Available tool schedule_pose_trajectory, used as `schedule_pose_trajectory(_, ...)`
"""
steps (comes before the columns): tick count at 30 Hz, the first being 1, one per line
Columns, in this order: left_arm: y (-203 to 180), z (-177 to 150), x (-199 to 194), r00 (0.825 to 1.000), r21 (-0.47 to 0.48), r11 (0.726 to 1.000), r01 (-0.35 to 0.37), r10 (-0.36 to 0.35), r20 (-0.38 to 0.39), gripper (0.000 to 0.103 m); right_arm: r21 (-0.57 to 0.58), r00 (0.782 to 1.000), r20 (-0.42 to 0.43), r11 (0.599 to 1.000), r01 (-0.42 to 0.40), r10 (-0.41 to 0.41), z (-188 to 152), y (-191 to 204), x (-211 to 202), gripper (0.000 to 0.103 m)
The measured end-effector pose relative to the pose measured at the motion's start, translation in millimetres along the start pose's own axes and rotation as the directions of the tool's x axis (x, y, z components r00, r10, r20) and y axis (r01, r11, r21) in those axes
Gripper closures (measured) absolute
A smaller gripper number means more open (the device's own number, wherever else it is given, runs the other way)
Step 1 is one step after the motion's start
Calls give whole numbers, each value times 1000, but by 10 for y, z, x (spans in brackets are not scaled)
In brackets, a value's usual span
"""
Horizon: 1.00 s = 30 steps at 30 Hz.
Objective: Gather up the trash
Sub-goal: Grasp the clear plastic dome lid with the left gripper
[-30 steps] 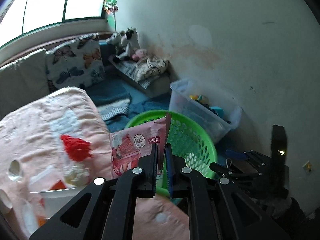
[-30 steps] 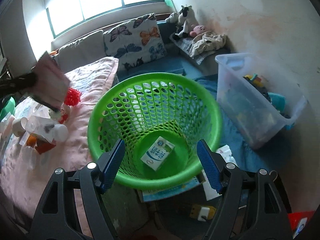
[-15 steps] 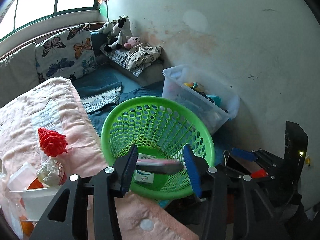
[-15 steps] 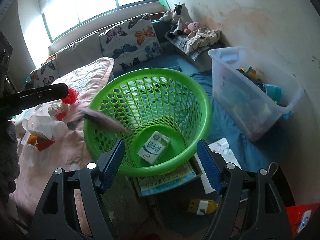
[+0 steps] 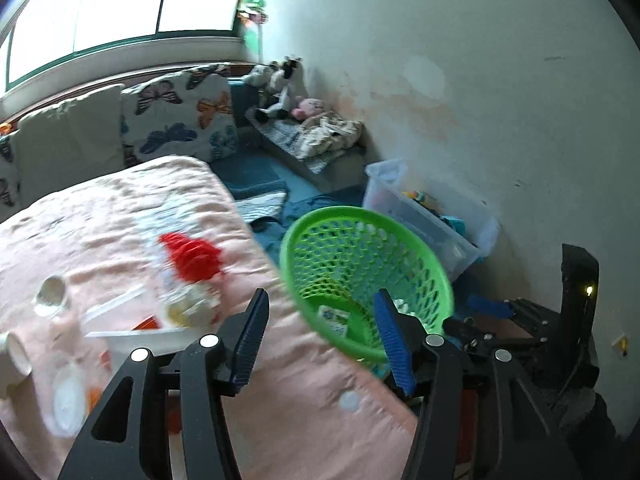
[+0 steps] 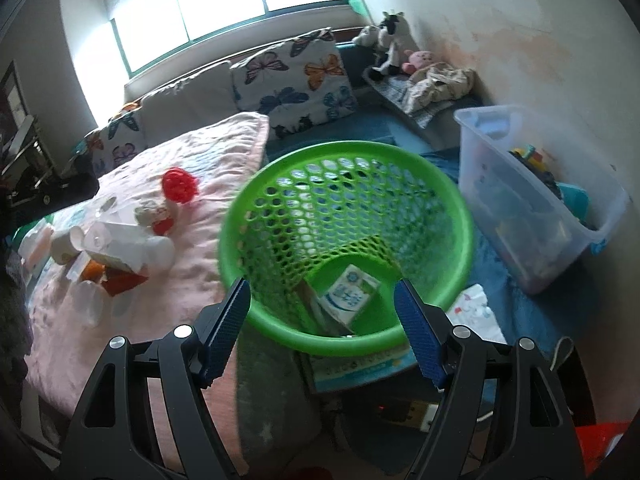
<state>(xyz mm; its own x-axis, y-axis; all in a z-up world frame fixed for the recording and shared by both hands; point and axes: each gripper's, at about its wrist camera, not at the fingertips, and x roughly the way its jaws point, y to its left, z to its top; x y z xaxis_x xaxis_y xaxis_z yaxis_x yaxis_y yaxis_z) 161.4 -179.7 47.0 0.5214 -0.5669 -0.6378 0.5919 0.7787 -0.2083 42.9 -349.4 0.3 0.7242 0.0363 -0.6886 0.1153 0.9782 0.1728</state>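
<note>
A green mesh basket (image 6: 452, 196) stands on the floor beside the pink bed; it also shows in the left wrist view (image 5: 424, 252). Inside lie a white milk carton (image 6: 351, 294) and a flat wrapper (image 6: 310, 300) leaning on the basket wall. A pile of trash lies on the pink blanket (image 6: 192, 280): a red mesh ball (image 6: 180, 185), white cups (image 6: 156, 252) and orange pieces (image 6: 120, 280). My left gripper (image 5: 320, 336) is open and empty above the bed edge. My right gripper (image 6: 324, 328) is open and empty in front of the basket.
A clear plastic bin (image 6: 536, 208) with toys stands right of the basket by the wall. Butterfly cushions (image 6: 296, 80) and soft toys (image 6: 392, 44) line the back. Papers (image 6: 360, 364) lie on the floor under the basket. Dark equipment (image 5: 560, 332) stands at the right.
My left gripper opened and let go of the pink wrapper, which dropped into the green basket. The left gripper has since swung left, back over the bed. The right gripper stayed open.
</note>
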Motion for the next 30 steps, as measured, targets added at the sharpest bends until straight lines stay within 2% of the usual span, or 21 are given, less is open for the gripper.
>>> schedule_pose_trajectory(3, 149, -139, -136, 999, -7, 999, -43, 43, 10, 44, -19, 1000, 0, 1000, -24, 24, 30, 130, 16, 28)
schedule_pose_trajectory(8, 441, -463, -297, 995, -52, 994, -96, 95, -14, 43, -58, 999, -11, 997, -52, 52, 55, 321, 79, 27)
schedule_pose_trajectory(10, 521, -573, -340, 993, -59, 991, -116, 115, -24, 36, -68, 998, -16, 996, -63, 62, 56, 395, 107, 27)
schedule_pose_trajectory(15, 757, -863, -444, 983, -83, 980, -181, 177, -46, 31, -91, 996, -32, 992, -85, 82, 51, 543, 175, 27)
schedule_pose_trajectory(19, 907, -1046, -448, 968, -87, 965, -246, 241, -65, 26, -116, 994, -48, 988, -104, 99, 46, 679, 225, 27)
schedule_pose_trajectory(28, 1067, -1230, -197, 957, -106, 957, -271, 255, -137, 24, -154, 990, -73, 979, -131, 121, 55, 911, 308, 27)
schedule_pose_trajectory(30, 1058, -1244, -150, 955, -99, 956, -277, 262, -142, 28, -165, 990, -74, 977, -134, 123, 74, 960, 319, 27)
